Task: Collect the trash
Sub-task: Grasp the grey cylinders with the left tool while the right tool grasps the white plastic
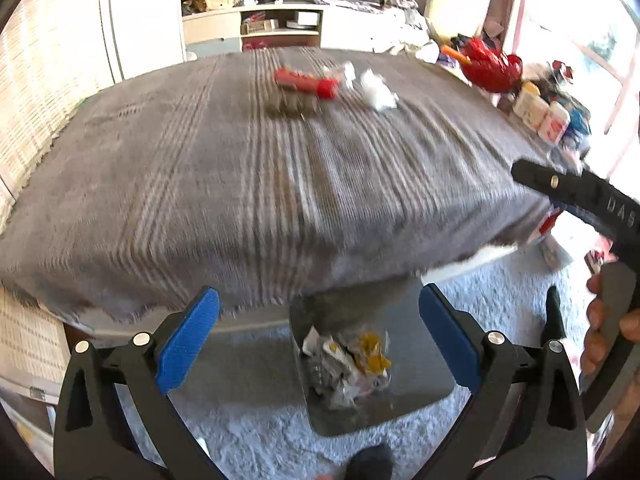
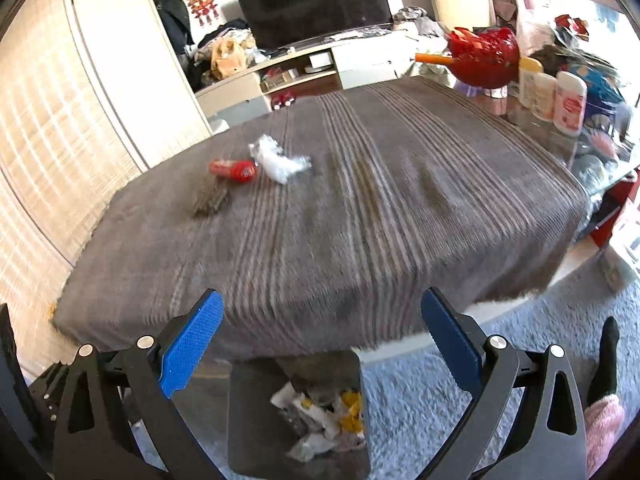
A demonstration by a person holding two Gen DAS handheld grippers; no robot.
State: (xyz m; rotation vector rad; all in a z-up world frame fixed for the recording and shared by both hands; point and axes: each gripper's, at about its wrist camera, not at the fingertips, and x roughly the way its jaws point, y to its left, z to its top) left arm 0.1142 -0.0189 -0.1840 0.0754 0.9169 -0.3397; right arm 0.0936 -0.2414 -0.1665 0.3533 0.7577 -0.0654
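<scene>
The bin (image 1: 372, 364) stands on the rug (image 1: 500, 292) below the table's near edge, holding crumpled wrappers (image 1: 348, 364). Three pieces remain on the grey cloth (image 1: 240, 180), far side: one red tube (image 1: 306, 82) lying crosswise with its cap to the right, one white wad (image 1: 378, 88) beside the cap, one brownish scrap (image 1: 290, 106) before the tube. Only the left view shows the right gripper's handle and the hand (image 1: 604, 324) on it; only the right view shows a pink slipper (image 2: 604, 424). The left gripper (image 1: 320, 344) and the right gripper (image 2: 320, 344) both gape wide, empty.
</scene>
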